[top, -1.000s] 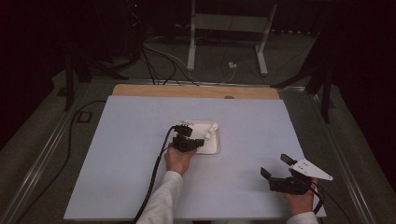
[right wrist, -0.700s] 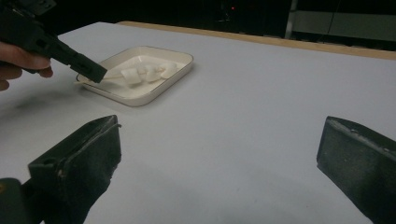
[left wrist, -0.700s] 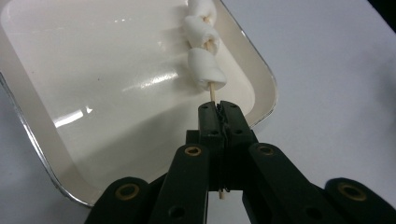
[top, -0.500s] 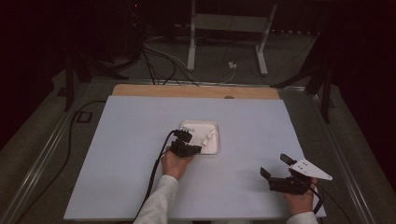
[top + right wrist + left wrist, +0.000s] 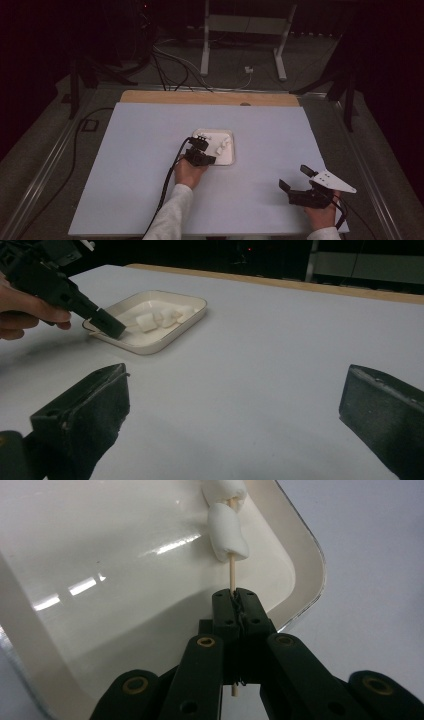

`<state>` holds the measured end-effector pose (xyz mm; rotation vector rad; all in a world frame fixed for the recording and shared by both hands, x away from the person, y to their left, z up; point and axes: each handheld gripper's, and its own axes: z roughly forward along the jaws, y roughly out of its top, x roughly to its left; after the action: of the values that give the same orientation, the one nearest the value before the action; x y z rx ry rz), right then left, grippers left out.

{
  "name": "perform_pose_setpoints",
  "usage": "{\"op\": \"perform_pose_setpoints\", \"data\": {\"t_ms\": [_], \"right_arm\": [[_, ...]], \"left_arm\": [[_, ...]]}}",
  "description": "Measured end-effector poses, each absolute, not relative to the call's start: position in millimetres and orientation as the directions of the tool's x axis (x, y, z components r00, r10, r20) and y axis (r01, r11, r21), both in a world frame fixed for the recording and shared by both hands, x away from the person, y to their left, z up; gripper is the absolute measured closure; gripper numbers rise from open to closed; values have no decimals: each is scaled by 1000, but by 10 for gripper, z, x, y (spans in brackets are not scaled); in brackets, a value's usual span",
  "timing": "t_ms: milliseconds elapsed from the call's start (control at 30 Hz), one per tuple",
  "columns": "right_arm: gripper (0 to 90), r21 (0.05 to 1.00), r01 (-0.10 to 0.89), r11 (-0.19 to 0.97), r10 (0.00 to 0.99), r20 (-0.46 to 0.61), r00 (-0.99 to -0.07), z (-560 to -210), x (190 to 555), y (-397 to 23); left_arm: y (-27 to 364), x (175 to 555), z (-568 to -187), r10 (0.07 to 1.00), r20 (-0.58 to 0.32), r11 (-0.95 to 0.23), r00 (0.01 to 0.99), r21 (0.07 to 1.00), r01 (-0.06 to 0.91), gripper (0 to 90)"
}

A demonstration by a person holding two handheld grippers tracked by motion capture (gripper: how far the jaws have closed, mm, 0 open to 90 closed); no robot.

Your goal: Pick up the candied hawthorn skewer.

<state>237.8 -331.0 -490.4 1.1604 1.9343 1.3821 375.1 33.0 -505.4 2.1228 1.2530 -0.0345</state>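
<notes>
The left gripper [image 5: 235, 600] had its fingers [image 5: 224, 612] clamped tight on a skewer [image 5: 231, 575], whose marshmallows [image 5: 227, 532] lay just beyond the fingertips, over the tray [image 5: 300, 570]. The right gripper [image 5: 296, 179] rested on the bench [image 5: 270, 135] well apart from the tray, its fingers [image 5: 85, 410] spread wide around nothing.

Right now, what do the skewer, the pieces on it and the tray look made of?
Skewer: pale matte stick, likely wood or bamboo. Pieces: soft-looking matte white lumps, probably marshmallows. Tray: glossy cream surface with sharp light reflections, glazed ceramic or hard plastic; can't tell which.
</notes>
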Motion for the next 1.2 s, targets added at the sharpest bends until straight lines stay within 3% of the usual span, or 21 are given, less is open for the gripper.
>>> {"op": "perform_pose_setpoints", "data": {"t_ms": [567,967,1200], "right_arm": [[0,922,368,122,843,99,-529,-4911,2381,-3261],[0,927,355,123,810,113,-575,-4779,2482,-3128],[0,928,367,69,788,175,-590,-4645,2681,-3021]], "left_arm": [[766,3561,-4844,723,-400,-209,564,651,730,900],[1075,3286,-4686,686,-384,-156,617,751,641,900],[1259,3160,-4650,682,-371,-135,630,783,607,900]]}}
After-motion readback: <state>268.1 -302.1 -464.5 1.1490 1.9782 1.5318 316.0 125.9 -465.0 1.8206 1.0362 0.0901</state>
